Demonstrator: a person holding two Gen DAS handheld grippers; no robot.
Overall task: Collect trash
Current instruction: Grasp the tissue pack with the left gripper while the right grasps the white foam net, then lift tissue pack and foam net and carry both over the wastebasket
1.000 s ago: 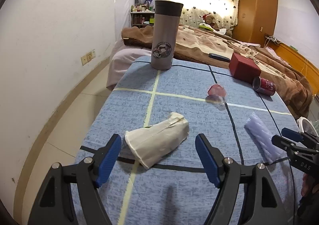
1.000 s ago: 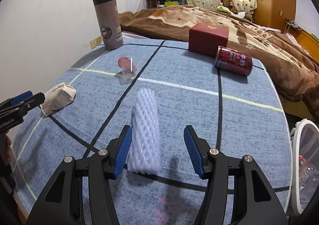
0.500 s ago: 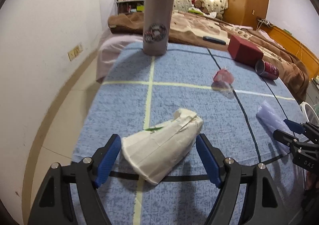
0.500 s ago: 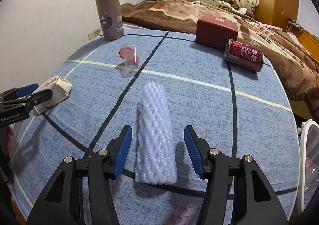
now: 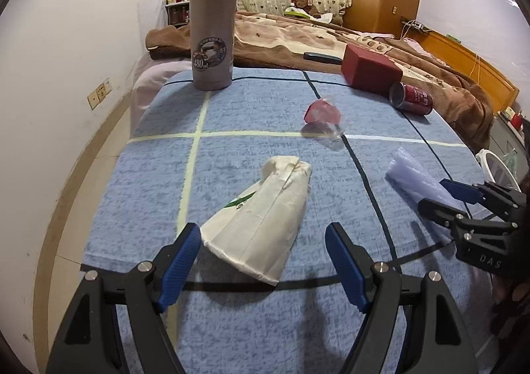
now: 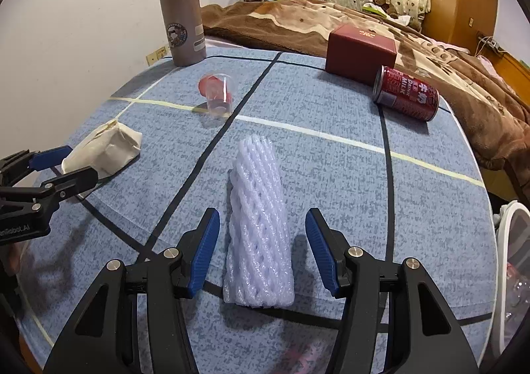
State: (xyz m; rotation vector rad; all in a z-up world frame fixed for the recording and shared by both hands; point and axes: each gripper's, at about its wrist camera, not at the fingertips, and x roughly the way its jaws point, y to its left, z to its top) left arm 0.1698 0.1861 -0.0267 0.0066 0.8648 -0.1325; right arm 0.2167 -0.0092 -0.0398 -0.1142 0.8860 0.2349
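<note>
Left gripper (image 5: 263, 261) jaws spread wide, straddling the wide end of a crumpled cream paper bag (image 5: 261, 221) with creased folds; pads not touching it. Right gripper (image 6: 261, 248) also wide open around a white foam mesh sleeve (image 6: 258, 231), tubular, lattice-textured, lying lengthwise between the ribbed blue pads. Both lie on a blue woven tablecloth (image 6: 414, 201) with taped grid lines. Farther out: tipped clear plastic cup with red lid (image 6: 217, 94), red drink can on its side (image 6: 405, 94), dark red box (image 6: 359, 51), upright grey steel tumbler (image 5: 212, 29).
</note>
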